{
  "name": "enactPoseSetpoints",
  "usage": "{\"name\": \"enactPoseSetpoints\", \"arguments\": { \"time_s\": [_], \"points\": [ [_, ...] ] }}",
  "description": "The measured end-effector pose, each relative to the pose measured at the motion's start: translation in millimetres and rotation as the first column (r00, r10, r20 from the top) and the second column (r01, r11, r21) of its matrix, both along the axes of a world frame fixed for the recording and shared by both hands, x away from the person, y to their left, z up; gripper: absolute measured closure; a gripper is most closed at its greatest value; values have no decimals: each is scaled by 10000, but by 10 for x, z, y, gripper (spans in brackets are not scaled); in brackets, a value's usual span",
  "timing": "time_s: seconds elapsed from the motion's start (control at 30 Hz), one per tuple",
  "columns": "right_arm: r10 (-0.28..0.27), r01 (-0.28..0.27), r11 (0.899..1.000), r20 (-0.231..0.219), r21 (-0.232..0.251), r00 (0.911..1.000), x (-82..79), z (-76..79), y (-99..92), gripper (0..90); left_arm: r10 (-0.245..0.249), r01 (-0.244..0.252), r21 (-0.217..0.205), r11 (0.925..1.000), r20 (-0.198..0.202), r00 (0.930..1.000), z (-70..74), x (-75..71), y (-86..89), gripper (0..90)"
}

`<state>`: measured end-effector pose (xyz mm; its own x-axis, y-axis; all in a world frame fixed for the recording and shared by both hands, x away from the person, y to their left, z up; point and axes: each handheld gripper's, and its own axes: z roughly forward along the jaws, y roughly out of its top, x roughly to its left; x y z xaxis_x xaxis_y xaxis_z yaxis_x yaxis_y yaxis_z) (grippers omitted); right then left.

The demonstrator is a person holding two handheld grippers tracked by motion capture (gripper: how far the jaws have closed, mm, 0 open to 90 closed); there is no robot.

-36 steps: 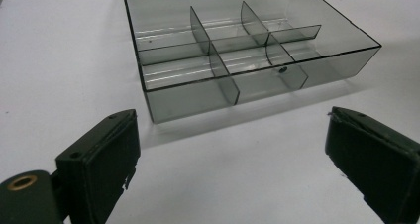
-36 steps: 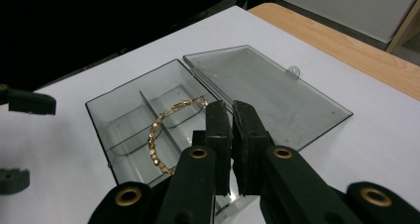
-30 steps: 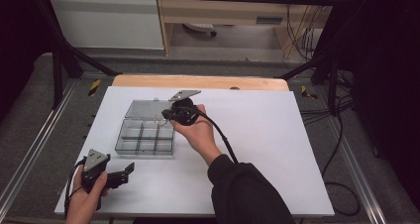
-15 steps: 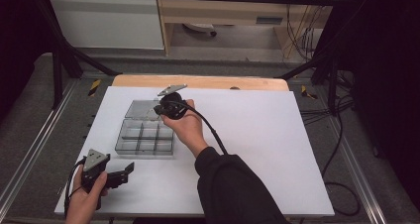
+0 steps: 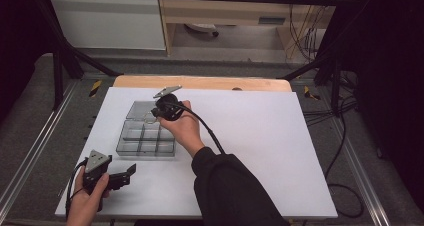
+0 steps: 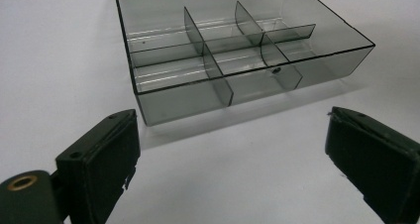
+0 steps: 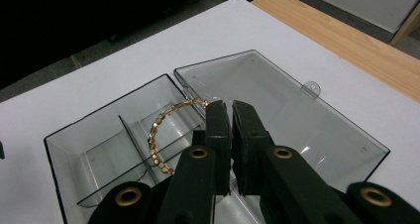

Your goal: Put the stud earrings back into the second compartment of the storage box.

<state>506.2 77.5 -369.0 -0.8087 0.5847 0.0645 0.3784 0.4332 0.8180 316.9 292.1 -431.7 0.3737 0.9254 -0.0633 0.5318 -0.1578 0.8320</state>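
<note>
A gold beaded bracelet (image 7: 161, 135) hangs in an arc over the far compartments of the clear divided box (image 7: 94, 149), one end pinched in the right gripper (image 7: 229, 110), whose jaws are closed nearly together on it. The box's lid (image 7: 287, 115) lies open flat behind, on the white board (image 5: 260, 136) covering the table. From above, the right gripper (image 5: 159, 111) sits over the box's (image 5: 145, 141) far side. Near the front left corner, well apart from the box, the left gripper (image 5: 127, 172) rests in the other hand, jaws wide apart with nothing between them, pointing at the box (image 6: 237, 55)
</note>
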Motion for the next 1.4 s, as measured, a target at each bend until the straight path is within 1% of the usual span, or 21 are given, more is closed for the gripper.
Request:
{"name": "enactPoseSetpoints", "arguments": {
  "time_s": [0.37,0.47,0.67,0.87,0.9,1.2,1.37,1.4],
  "points": [
    [-22,15,9995,-221,-304,9998,34,-92,57,868,6,-6,-56,10000,-6,10000,1,1,0,72],
    [11,-18,9995,-212,-328,9998,39,-110,64,868,11,-11,-40,10000,5,10000,2,1,2,72],
    [-17,0,9985,-312,-553,9995,48,-170,90,868,-14,14,-19,10000,-6,10000,1,1,-4,72],
    [119,-146,9974,-376,-707,9992,14,-233,146,868,-11,11,-18,10000,-13,10000,1,1,-4,72],
    [205,-232,9965,-346,-798,9992,6,-257,170,868,-17,17,-18,10000,-17,10000,2,1,-4,72],
    [251,-297,9930,-408,-1145,9989,-14,-352,241,870,-44,44,4,10000,-23,10000,0,2,-6,72],
    [227,-272,9940,-432,-1056,9988,-14,-368,256,868,-53,53,5,10000,-15,10000,0,3,-9,72],
    [208,-252,9948,-449,-991,9988,-15,-372,257,855,-59,59,9,10000,-27,10000,0,2,-8,72]
  ]
}}
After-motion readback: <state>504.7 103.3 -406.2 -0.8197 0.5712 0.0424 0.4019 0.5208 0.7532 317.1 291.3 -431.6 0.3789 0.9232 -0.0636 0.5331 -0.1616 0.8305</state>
